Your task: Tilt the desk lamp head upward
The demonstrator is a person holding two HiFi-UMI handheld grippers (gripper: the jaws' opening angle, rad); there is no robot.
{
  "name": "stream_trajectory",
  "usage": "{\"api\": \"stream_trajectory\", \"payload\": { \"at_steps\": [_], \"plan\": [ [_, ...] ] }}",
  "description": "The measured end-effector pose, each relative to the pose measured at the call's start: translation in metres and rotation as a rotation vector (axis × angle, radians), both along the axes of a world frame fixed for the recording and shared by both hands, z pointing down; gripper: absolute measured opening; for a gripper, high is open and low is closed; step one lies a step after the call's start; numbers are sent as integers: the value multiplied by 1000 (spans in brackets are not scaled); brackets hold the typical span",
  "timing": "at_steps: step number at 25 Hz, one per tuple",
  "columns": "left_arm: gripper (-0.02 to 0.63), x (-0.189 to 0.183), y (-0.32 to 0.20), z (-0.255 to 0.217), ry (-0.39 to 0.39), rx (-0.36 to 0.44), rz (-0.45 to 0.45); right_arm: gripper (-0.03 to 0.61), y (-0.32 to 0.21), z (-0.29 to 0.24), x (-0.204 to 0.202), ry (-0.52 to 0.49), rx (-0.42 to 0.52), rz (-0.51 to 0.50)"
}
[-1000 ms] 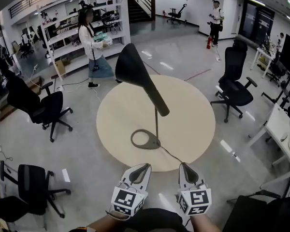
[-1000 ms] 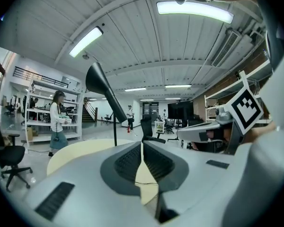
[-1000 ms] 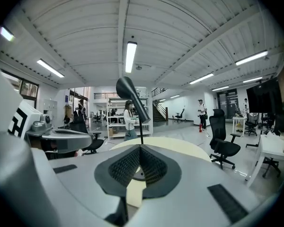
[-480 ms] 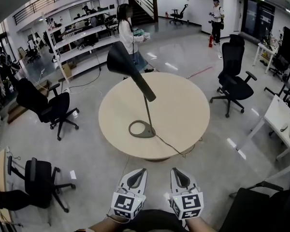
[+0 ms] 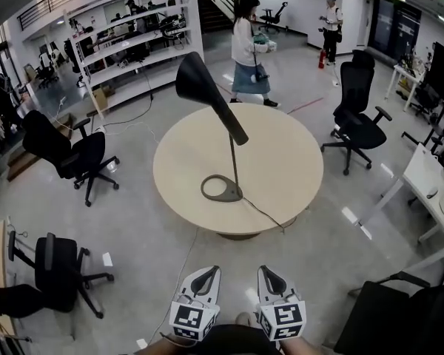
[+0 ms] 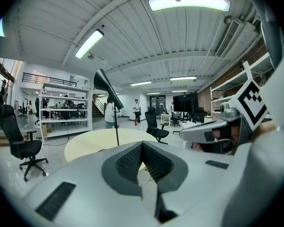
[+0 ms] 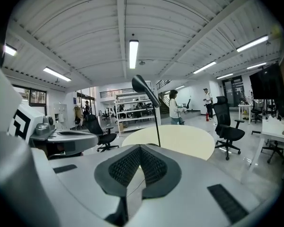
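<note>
A black desk lamp stands on a round beige table (image 5: 281, 161), well ahead of both grippers. Its cone head (image 5: 200, 83) sits at the top of a thin stem (image 5: 232, 161) that rises from a ring base (image 5: 222, 188). My left gripper (image 5: 205, 274) and right gripper (image 5: 267, 274) are side by side at the bottom of the head view, over the floor and short of the table. Both are shut with nothing between the jaws. The left gripper view shows its closed tips (image 6: 142, 145) and the lamp head (image 6: 102, 82) far off. The right gripper view shows the same: tips (image 7: 140, 148), lamp head (image 7: 142, 86).
A cable (image 5: 263, 214) runs from the lamp base over the table's near edge. Black office chairs stand at the left (image 5: 78, 157), lower left (image 5: 55, 268) and right (image 5: 355, 120). A person (image 5: 249, 46) walks behind the table. White shelving (image 5: 126, 43) is at the back, a white desk (image 5: 429, 191) at the right.
The table and lamp now lie farther from me, and the grippers sit lower in the head view. The person behind the table has walked from left to right. The lamp itself looks unchanged.
</note>
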State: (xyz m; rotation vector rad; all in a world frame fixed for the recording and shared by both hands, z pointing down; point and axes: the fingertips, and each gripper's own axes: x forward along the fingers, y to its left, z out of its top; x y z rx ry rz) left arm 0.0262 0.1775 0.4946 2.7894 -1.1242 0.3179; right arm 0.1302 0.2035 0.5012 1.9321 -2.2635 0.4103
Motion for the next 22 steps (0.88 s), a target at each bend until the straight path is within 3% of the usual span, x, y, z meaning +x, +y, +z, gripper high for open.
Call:
{"api": "stream_trajectory", "payload": {
  "at_steps": [13,22],
  "plan": [
    [48,-63,2,-3,13,29,49,14,10,-6,-64,28,-7,95],
    [48,-80,3,5,9,16,71,14,19,0,-81,42,-22,136]
  ]
}}
